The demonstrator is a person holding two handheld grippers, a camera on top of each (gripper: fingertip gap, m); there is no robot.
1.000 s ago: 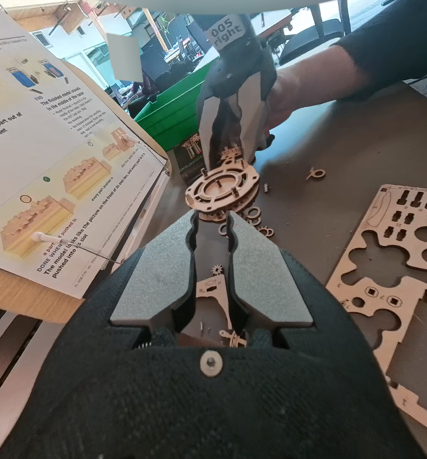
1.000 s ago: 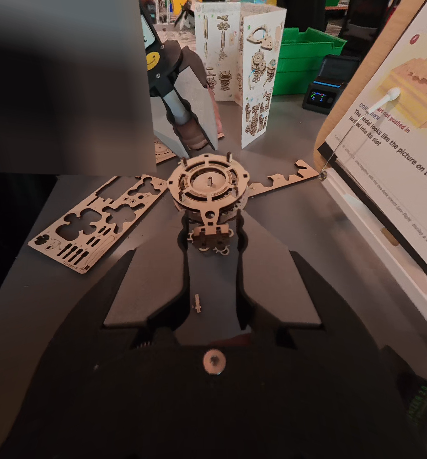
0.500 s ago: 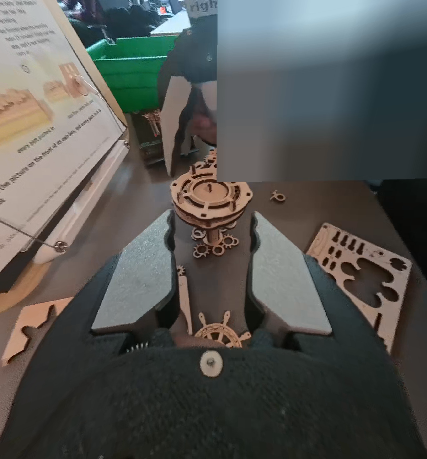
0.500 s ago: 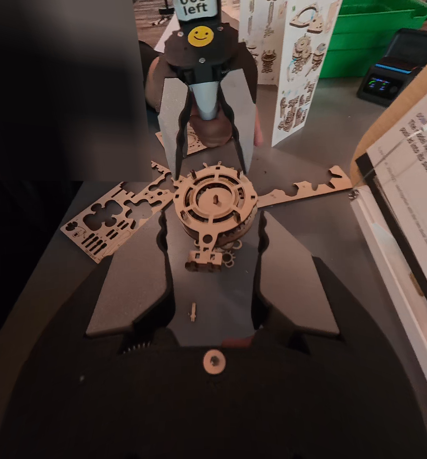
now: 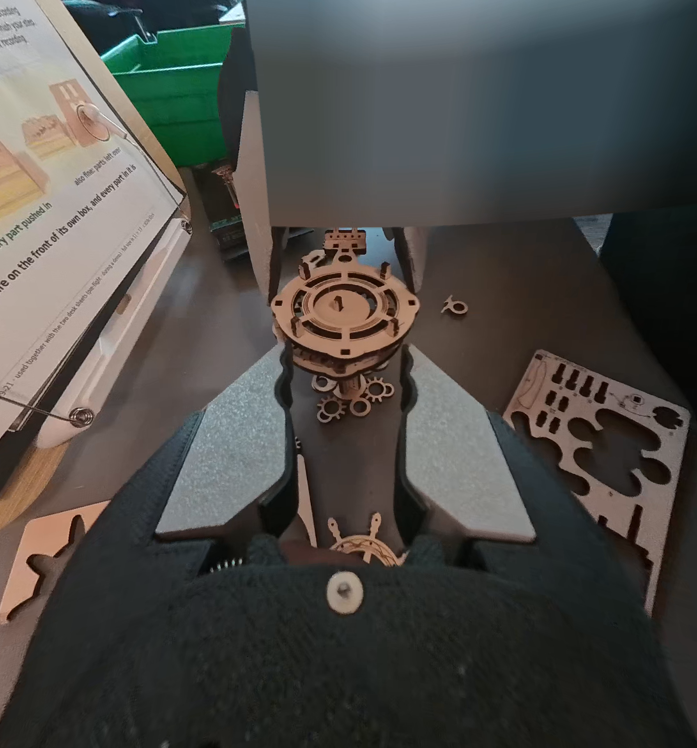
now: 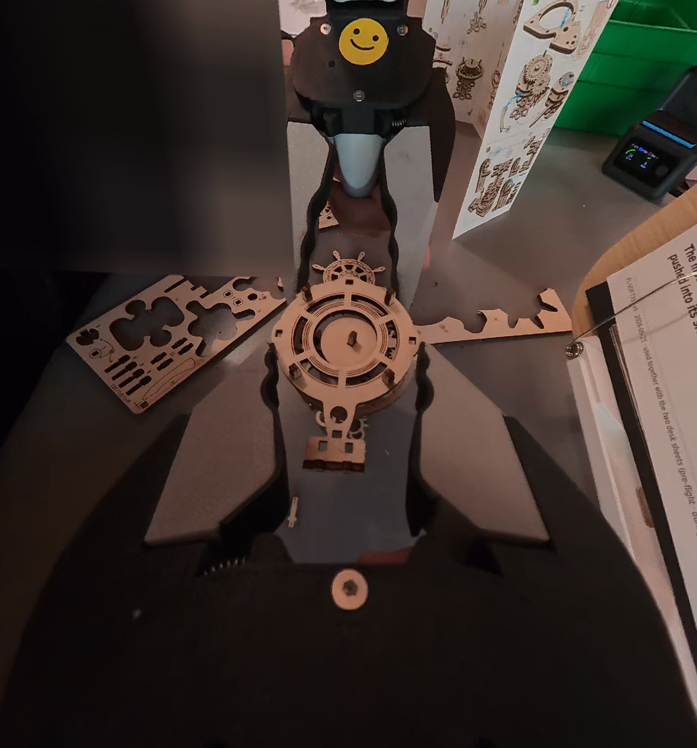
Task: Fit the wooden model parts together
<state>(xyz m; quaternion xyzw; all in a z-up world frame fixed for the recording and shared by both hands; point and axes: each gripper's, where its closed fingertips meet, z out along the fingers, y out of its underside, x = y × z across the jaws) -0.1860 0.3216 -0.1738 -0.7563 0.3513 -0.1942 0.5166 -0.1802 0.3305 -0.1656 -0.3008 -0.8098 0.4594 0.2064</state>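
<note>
Left wrist view: round, layered pale-wood model drum [image 5: 343, 319] stands on the grey table [image 5: 541, 307] between two facing grippers, left gripper [image 5: 343, 366] and right gripper [image 6: 346, 364] (both spread wide, empty), its handle pointing toward the right one

Green bin [image 5: 168, 89], propped instruction sheet [image 5: 35, 194], small black screen device [image 6: 658, 162].

A: What moved?
B: Both grippers closed in on the round wooden assembly [image 6: 345, 348].
A: Jaws?
B: Left gripper [image 5: 343, 360] and right gripper [image 6: 345, 364] each spread wider, flanking it.
</note>
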